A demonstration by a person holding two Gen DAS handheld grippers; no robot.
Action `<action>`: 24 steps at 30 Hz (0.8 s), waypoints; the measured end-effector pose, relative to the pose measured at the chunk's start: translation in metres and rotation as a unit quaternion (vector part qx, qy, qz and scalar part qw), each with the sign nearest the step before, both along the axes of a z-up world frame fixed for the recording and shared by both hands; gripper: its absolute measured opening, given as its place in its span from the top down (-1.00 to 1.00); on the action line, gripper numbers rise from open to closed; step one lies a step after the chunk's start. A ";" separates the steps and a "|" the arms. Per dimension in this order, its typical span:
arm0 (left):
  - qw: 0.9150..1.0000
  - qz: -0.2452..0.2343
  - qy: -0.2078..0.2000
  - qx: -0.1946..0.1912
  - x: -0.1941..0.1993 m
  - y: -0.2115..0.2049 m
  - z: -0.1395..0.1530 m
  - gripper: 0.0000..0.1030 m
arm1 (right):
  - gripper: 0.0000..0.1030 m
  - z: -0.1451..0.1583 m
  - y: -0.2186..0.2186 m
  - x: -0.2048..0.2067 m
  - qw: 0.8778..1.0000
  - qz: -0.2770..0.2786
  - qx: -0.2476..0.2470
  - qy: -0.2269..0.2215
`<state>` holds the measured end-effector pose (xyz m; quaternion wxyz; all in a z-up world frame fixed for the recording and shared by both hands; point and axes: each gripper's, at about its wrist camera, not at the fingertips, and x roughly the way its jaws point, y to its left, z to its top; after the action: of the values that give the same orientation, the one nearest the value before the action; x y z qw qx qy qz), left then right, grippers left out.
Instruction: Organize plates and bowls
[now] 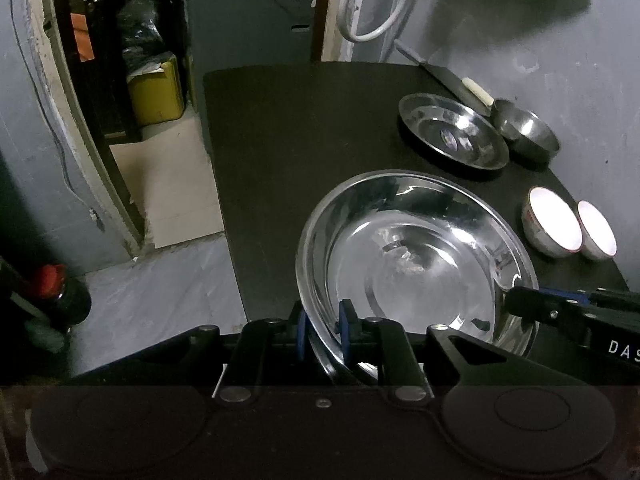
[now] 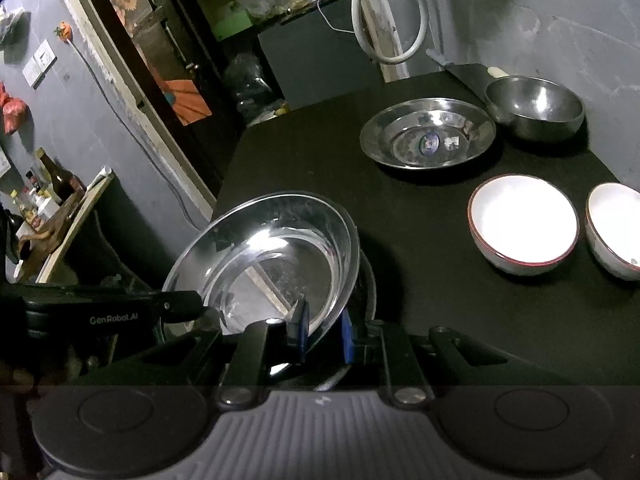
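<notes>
Grey walls close in behind a black counter [image 1: 280, 152]. Both grippers carry one big steel plate [image 1: 412, 260] above its near end, the left gripper [image 1: 326, 330] and the right gripper [image 2: 322, 334] each pinching the rim between blue fingers on opposite sides, probably to keep it level. A smaller plate [image 2: 428, 136], steel bowl [image 2: 536, 106] and two white bowls [image 2: 524, 224] wait beyond, likely stacking spots.

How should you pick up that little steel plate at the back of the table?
Grip the small steel plate by its thin flared rim, on the near edge facing the grippers. It lies flat, and the steel bowl crowds its far right side, so that side is awkward.
</notes>
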<state>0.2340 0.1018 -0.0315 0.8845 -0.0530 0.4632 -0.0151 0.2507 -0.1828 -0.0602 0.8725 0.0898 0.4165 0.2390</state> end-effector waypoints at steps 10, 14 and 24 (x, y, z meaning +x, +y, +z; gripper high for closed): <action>1.000 -0.002 0.015 0.025 0.000 -0.010 -0.001 0.63 | 0.53 -0.002 0.005 -0.005 1.000 0.012 -0.024 0.008; 0.999 -0.004 0.022 0.033 0.000 -0.015 -0.005 0.60 | 0.51 -0.002 0.006 -0.006 0.999 0.014 -0.033 0.005; 0.999 -0.004 0.028 0.032 0.002 -0.016 -0.009 0.56 | 0.44 0.002 0.016 -0.012 0.997 0.021 -0.072 -0.014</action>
<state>0.2355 0.0861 -0.0402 0.8726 -0.0238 0.4878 -0.0022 0.2384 -0.1664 -0.0583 0.8772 0.0144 0.4226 0.2275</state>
